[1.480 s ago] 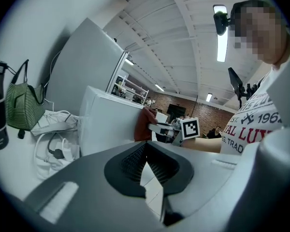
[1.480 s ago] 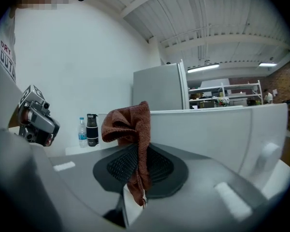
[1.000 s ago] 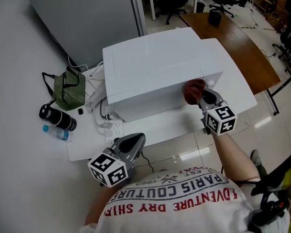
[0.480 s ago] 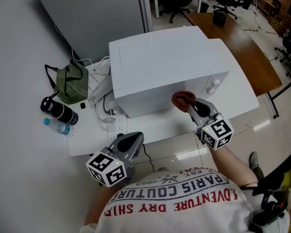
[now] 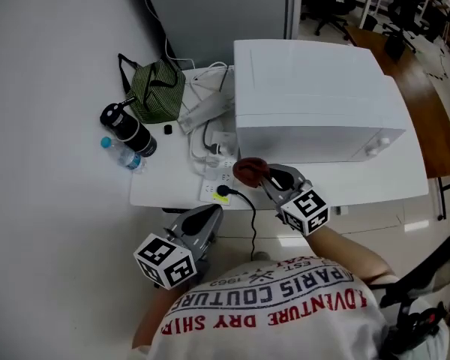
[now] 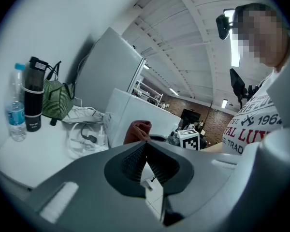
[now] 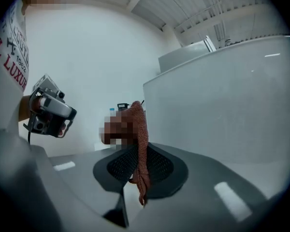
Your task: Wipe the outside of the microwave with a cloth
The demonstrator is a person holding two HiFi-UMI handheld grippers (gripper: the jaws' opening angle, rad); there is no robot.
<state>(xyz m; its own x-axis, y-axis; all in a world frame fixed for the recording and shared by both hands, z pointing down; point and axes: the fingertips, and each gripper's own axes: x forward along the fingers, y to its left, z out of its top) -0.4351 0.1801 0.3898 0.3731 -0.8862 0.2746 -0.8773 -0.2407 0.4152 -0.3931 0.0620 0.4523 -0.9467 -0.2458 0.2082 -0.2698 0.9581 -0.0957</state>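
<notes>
The white microwave point(image 5: 315, 96) stands on a white table point(image 5: 165, 190). My right gripper point(image 5: 264, 175) is shut on a reddish-brown cloth point(image 5: 249, 171), held by the microwave's lower front-left corner, above the table's front edge. In the right gripper view the cloth point(image 7: 140, 129) hangs pinched between the jaws point(image 7: 139, 151), and the microwave's wall point(image 7: 222, 105) is just to its right. Whether cloth and wall touch is unclear. My left gripper point(image 5: 212, 214) is low at the table's front edge, shut with nothing in it point(image 6: 146, 145). From there the cloth point(image 6: 137, 131) shows ahead, before the microwave point(image 6: 135, 112).
A green striped bag point(image 5: 157, 92), a black flask point(image 5: 127, 130) and a small water bottle point(image 5: 120, 152) sit on the table's left part. A power strip with tangled cables point(image 5: 217, 186) lies just left of the microwave. A wooden table point(image 5: 427, 118) stands behind on the right.
My right gripper has carried the cloth leftward along the microwave's front, from its right part to its lower left corner. The head view has swung left. The left gripper has stayed put.
</notes>
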